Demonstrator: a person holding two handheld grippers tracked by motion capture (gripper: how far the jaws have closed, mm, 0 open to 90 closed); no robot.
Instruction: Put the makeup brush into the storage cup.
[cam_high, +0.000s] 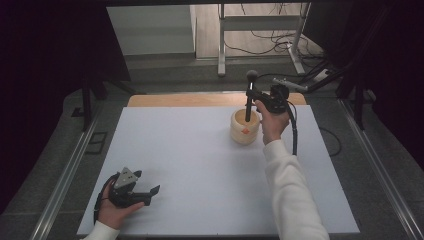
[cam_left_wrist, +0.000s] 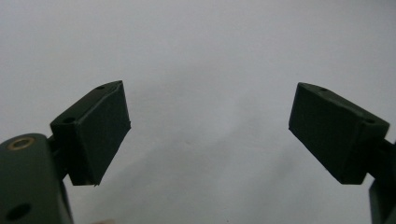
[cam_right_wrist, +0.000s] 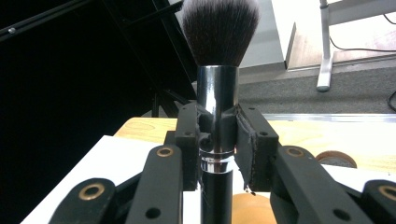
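Note:
A makeup brush (cam_high: 249, 97) with a dark fluffy head and chrome ferrule stands upright, bristles up. Its handle reaches down into a cream round cup (cam_high: 244, 129) at the back of the white board. My right gripper (cam_high: 256, 96) is shut on the brush from the right, level with the cup's rim. In the right gripper view the pads (cam_right_wrist: 252, 140) press on the ferrule of the brush (cam_right_wrist: 218, 98), and part of the cup (cam_right_wrist: 252, 207) shows below. My left gripper (cam_high: 150, 192) rests at the board's near left corner. It stands open over bare white surface (cam_left_wrist: 210, 135).
The white board (cam_high: 200, 165) covers the table, and a wooden strip (cam_high: 190, 100) shows along its far edge. Beyond it are grey floor, a desk frame (cam_high: 221, 45) and loose cables (cam_high: 270, 42). Dark curtains hang on both sides.

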